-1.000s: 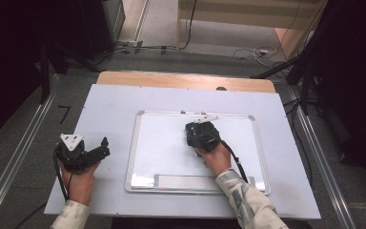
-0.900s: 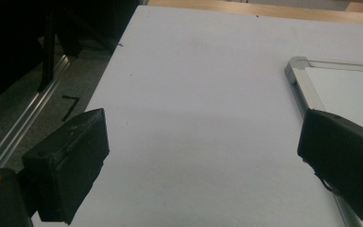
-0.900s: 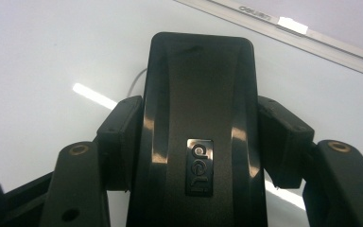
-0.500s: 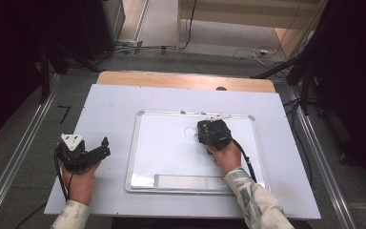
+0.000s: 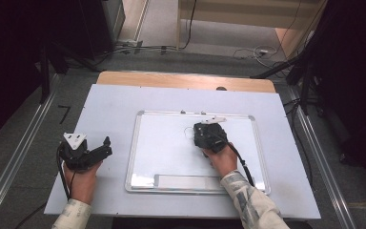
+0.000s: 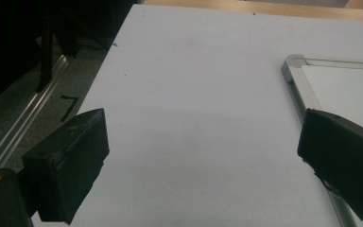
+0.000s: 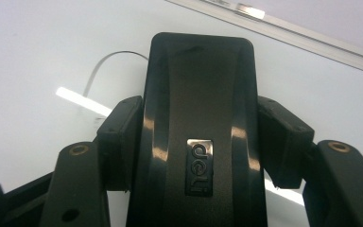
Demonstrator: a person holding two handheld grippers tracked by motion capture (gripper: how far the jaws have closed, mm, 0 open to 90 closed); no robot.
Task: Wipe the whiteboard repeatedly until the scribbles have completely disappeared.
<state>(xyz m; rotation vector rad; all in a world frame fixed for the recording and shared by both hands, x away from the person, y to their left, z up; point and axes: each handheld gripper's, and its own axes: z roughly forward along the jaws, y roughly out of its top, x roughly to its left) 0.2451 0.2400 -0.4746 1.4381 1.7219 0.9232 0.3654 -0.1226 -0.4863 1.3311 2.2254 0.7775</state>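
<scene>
Right hand-held gripper (image 5: 208,135): its jaws are closed tight on a black whiteboard eraser (image 7: 199,127), one pad on each long side, and it presses the eraser flat on the whiteboard (image 5: 167,157), near the far edge.
Left hand-held gripper (image 5: 106,145): jaws wide open, holding nothing; it rests on the desk (image 5: 109,107) near the left edge, just beside the board frame.
Change: compared with one second ago, the right gripper and the eraser stand further toward the right and far side of the board; the left one kept its place.
Meaning: I judge this is a wiping stroke; a thin curved pen line (image 7: 105,64) just beside the eraser is not yet wiped.
Writing: embossed logo "deli" (image 7: 199,165) on the eraser back; no other text is readable.
</scene>
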